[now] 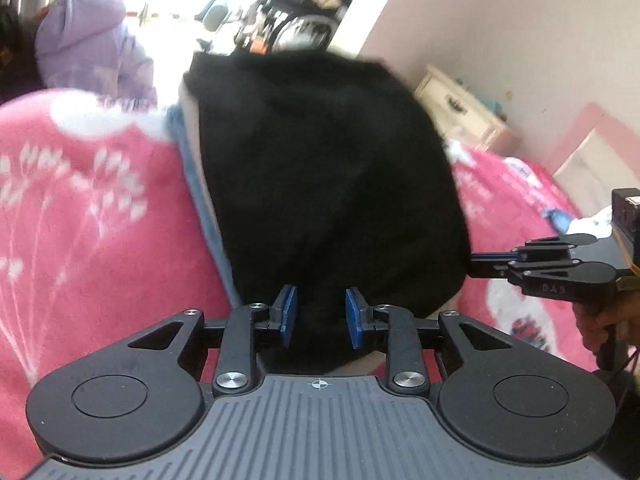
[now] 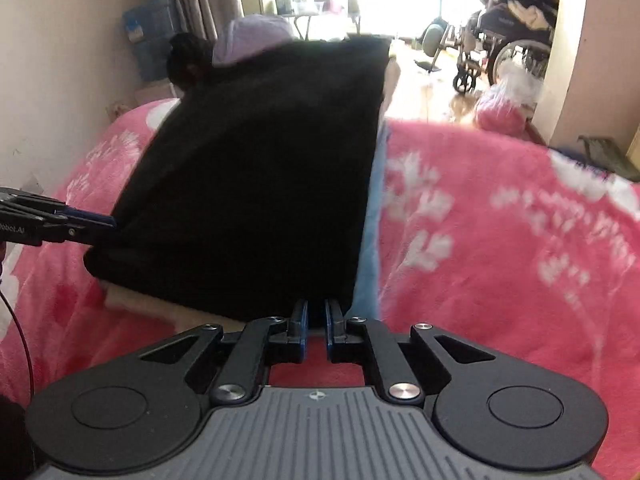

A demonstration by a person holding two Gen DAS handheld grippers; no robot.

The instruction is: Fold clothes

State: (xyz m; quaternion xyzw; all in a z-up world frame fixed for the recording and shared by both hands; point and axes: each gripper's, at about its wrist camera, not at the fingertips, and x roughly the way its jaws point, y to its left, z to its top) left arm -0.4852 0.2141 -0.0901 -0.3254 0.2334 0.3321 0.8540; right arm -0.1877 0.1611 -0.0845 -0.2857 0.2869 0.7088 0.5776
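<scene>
A black folded garment (image 1: 328, 184) lies on a pink flowered blanket (image 1: 100, 220), on top of a light blue cloth (image 1: 200, 200) that shows along one side. My left gripper (image 1: 321, 316) hangs over the garment's near edge with its blue pads (image 1: 289, 312) apart and not pressing the cloth. In the right wrist view the same black garment (image 2: 260, 176) fills the middle. My right gripper (image 2: 316, 326) stands at its near edge with a narrow gap between the pads, and the blanket (image 2: 500, 240) shows through that gap. Each gripper also shows in the other's view, at the garment's side edge.
A beige layer (image 2: 160, 304) pokes out under the garment's near edge. A lavender jacket (image 1: 88, 40) lies past the far end of the bed. A wheelchair (image 2: 508, 40) stands on the floor beyond. A cream bedside cabinet (image 1: 460, 108) stands by the wall.
</scene>
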